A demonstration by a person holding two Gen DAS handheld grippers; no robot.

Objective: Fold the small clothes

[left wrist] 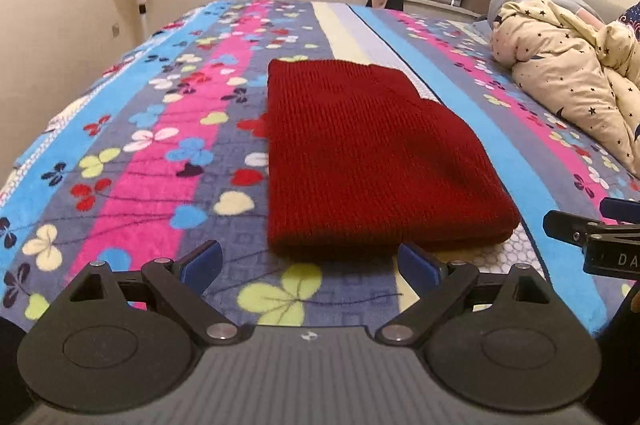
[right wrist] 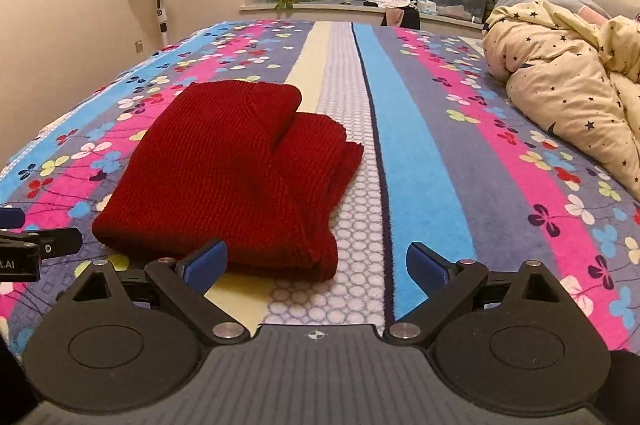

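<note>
Now the fold looks done; both claws are released.
From your left claw (left wrist: 310, 263) the red knit garment (left wrist: 372, 161) lies folded on the bed (left wrist: 120, 153). From your right claw (right wrist: 316, 263), empty, layers (right wrist: 320, 145) look uneven; next, tidy them.

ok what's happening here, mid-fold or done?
Looks done, or between folds. A person holds a gripper in each hand over a bed. The red knit garment lies folded into a compact stack on the striped floral blanket, with nothing gripping it. The left gripper and right gripper both have their jaws wide open and empty, hovering just short of the garment's near edge. A star-print duvet is bunched at the right of the bed.
</note>
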